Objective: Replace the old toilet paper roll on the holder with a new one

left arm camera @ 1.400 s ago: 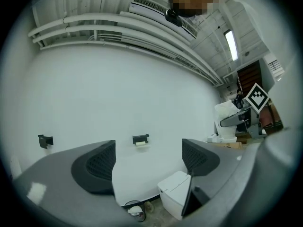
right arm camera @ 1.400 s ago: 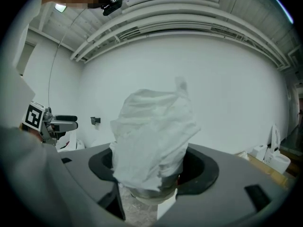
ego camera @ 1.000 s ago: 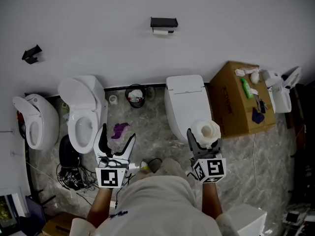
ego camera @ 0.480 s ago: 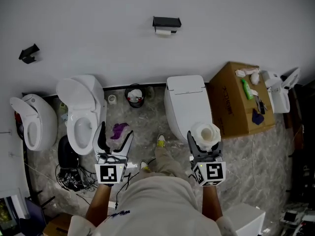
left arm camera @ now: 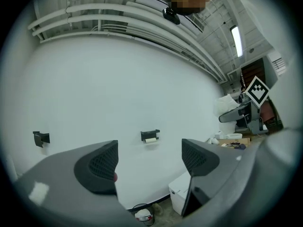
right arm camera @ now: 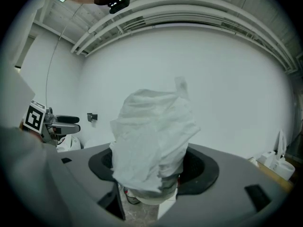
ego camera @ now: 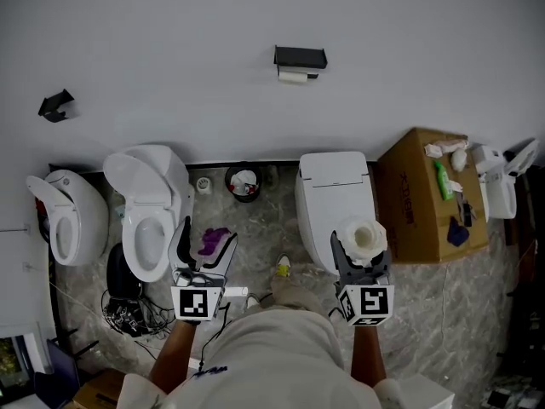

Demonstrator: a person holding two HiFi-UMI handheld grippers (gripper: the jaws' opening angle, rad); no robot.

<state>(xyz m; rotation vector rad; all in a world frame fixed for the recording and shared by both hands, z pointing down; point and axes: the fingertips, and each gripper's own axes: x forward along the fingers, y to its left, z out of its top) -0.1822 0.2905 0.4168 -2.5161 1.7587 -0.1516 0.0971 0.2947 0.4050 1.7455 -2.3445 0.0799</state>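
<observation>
Well short of the wall holder [ego camera: 300, 57], with the old roll [ego camera: 293, 77] just beneath it, the right tool [ego camera: 361, 252] pinches the new roll [ego camera: 358, 233]; the spread, empty left tool [ego camera: 204, 239] should arrive first to clear the holder.

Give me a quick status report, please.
Left tongs open, empty. Right tongs shut on new roll. Old roll on wall holder. Closed toilet below it.

Both forearms [ego camera: 173, 358] reach forward; the left gripper [ego camera: 204, 239] gapes empty, the right gripper [ego camera: 361, 250] clamps a paper roll [ego camera: 361, 233].
</observation>
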